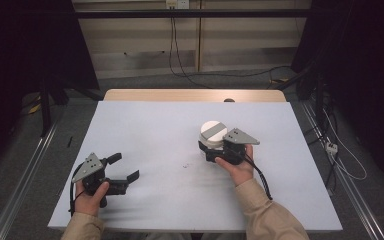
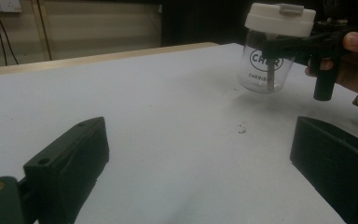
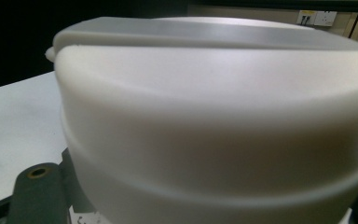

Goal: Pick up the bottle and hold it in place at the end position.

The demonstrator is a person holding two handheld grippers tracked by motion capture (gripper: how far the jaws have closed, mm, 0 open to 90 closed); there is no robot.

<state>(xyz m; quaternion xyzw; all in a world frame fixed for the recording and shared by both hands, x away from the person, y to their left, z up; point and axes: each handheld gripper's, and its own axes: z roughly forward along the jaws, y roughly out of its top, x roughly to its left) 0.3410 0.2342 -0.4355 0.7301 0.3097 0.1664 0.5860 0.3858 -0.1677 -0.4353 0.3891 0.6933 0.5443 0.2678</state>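
A clear jar (image 1: 213, 132) with a white lid and black lettering stands to the right of the table's middle. My right gripper (image 1: 207, 147) is shut on the jar just under the lid, reaching in from the near right. In the left gripper view the jar (image 2: 266, 65) hangs slightly above its shadow, with a black jaw across its front. The white lid (image 3: 214, 116) looms very close in the right gripper view. My left gripper (image 1: 125, 167) rests near the front left edge, open, with nothing between its jaws (image 2: 200, 149).
The white table top (image 1: 155, 125) has a wooden strip (image 1: 195, 95) along its far edge. A small dark mark (image 1: 185, 165) lies between the two grippers. Metal rails run along both sides, and cables (image 1: 345, 165) lie on the floor at the right.
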